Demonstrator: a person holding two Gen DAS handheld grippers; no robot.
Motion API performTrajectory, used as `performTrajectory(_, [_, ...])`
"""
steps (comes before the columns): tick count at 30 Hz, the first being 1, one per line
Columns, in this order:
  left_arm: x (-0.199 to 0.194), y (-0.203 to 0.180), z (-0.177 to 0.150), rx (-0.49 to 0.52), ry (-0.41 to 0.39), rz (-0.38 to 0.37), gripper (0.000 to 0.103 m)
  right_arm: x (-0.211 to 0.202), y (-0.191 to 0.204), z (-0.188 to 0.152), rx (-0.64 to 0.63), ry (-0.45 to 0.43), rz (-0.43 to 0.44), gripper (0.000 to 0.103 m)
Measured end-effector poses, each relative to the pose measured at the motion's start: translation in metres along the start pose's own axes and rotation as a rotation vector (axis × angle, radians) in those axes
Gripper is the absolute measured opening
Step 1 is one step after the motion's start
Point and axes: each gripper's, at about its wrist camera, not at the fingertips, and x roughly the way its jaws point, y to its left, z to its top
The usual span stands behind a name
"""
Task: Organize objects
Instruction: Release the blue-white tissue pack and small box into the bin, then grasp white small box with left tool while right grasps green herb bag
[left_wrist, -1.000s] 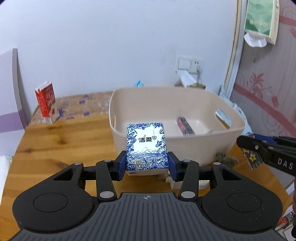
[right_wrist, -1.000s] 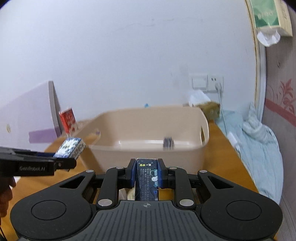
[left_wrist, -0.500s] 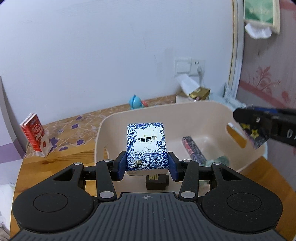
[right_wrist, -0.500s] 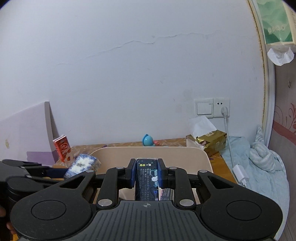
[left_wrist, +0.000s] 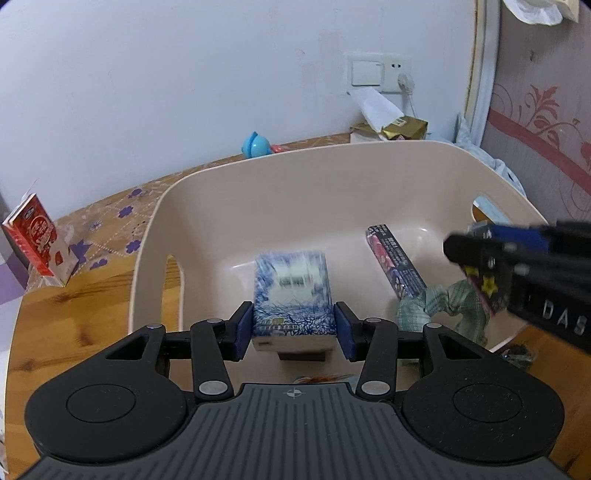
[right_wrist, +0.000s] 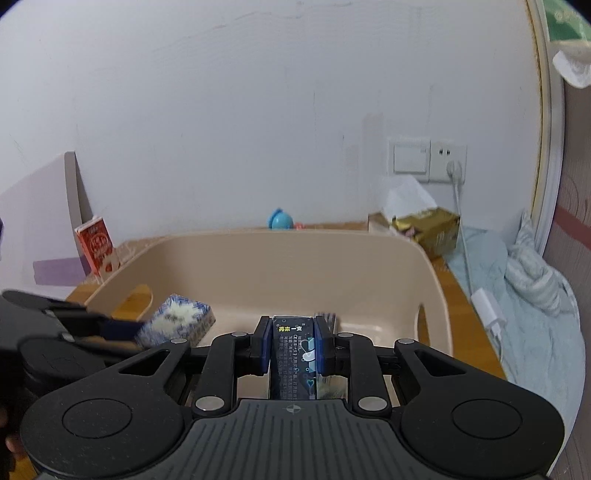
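Note:
A beige plastic bin (left_wrist: 229, 206) stands on the wooden table; it also shows in the right wrist view (right_wrist: 295, 266). My left gripper (left_wrist: 293, 328) has just opened over the bin; the blue-and-white tissue pack (left_wrist: 291, 291) is blurred between its pads with small gaps at the sides. The pack also shows in the right wrist view (right_wrist: 177, 321). My right gripper (right_wrist: 293, 343) is shut on a dark slim packet (right_wrist: 293, 354) above the bin's near right side; it shows in the left wrist view (left_wrist: 491, 266). Inside the bin lie a dark long box (left_wrist: 395, 258) and a green checked cloth (left_wrist: 432, 306).
A red carton (left_wrist: 37, 240) stands at the table's back left. A blue toy (left_wrist: 256, 144) and a gold tissue box (left_wrist: 399, 127) sit by the wall under a socket. A pale blue cloth (right_wrist: 528, 295) lies right of the bin.
Both grippers moved forward and down over the bin. The left gripper's jaws widened slightly and the tissue pack is now blurred, slipping downward.

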Motion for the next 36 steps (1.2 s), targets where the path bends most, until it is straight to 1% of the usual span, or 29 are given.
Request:
performTrajectory(2, [-0.006,0.002,0.000,-0.005,-0.007,-0.003,0.068,-0.005,-0.001,-0.001,0.016,-0.009,-0.003,0.037])
performTrajectory(3, [-0.011,0.004,-0.001,-0.007,-0.020,-0.005,0.071,-0.009,-0.001,-0.001,0.018,-0.018,0.000,0.042])
performTrajectory(4, [-0.017,0.005,-0.001,-0.008,-0.032,-0.006,0.073,-0.016,0.000,-0.001,0.020,-0.031,0.000,0.048])
performTrajectory(5, [-0.023,0.007,-0.003,-0.006,-0.044,-0.005,0.075,-0.022,0.000,-0.001,0.019,-0.043,-0.002,0.052])
performTrajectory(6, [-0.030,0.009,-0.004,-0.004,-0.054,-0.002,0.077,-0.029,0.001,-0.001,0.017,-0.055,-0.004,0.054])
performTrajectory(8, [-0.043,0.014,-0.008,-0.008,-0.075,0.004,0.084,-0.043,0.000,-0.002,0.015,-0.072,-0.008,0.062])
performTrajectory(11, [-0.063,0.026,-0.019,-0.021,-0.099,0.004,0.088,-0.064,-0.003,-0.005,0.024,-0.097,-0.007,0.072])
performTrajectory(14, [-0.079,0.037,-0.032,-0.015,-0.108,0.006,0.090,-0.077,-0.009,-0.010,0.025,-0.099,-0.017,0.079])
performTrajectory(16, [-0.086,0.044,-0.042,-0.003,-0.107,0.015,0.091,-0.083,-0.012,-0.016,0.006,-0.087,-0.035,0.081])
performTrajectory(17, [-0.088,0.048,-0.048,0.007,-0.100,0.020,0.091,-0.083,-0.014,-0.021,-0.010,-0.076,-0.047,0.085])
performTrajectory(19, [-0.087,0.056,-0.060,0.017,-0.081,0.022,0.091,-0.081,-0.015,-0.031,-0.049,-0.048,-0.063,0.090])
performTrajectory(22, [-0.076,0.070,-0.076,0.011,-0.025,0.019,0.091,-0.074,-0.019,-0.048,-0.081,0.012,-0.085,0.090])
performTrajectory(25, [-0.063,0.084,-0.093,0.003,0.025,0.010,0.091,-0.065,-0.026,-0.063,-0.082,0.063,-0.096,0.090])
performTrajectory(27, [-0.054,0.093,-0.105,0.003,0.053,0.025,0.091,-0.058,-0.030,-0.070,-0.084,0.085,-0.106,0.090])
performTrajectory(31, [-0.041,0.111,-0.123,-0.020,0.089,0.043,0.091,-0.043,-0.032,-0.081,-0.106,0.113,-0.121,0.090])
performTrajectory(33, [-0.033,0.113,-0.128,-0.020,0.099,0.026,0.091,-0.037,-0.031,-0.085,-0.120,0.124,-0.124,0.090])
performTrajectory(36, [-0.024,0.108,-0.131,0.003,0.104,0.002,0.091,-0.030,-0.028,-0.089,-0.134,0.129,-0.120,0.090])
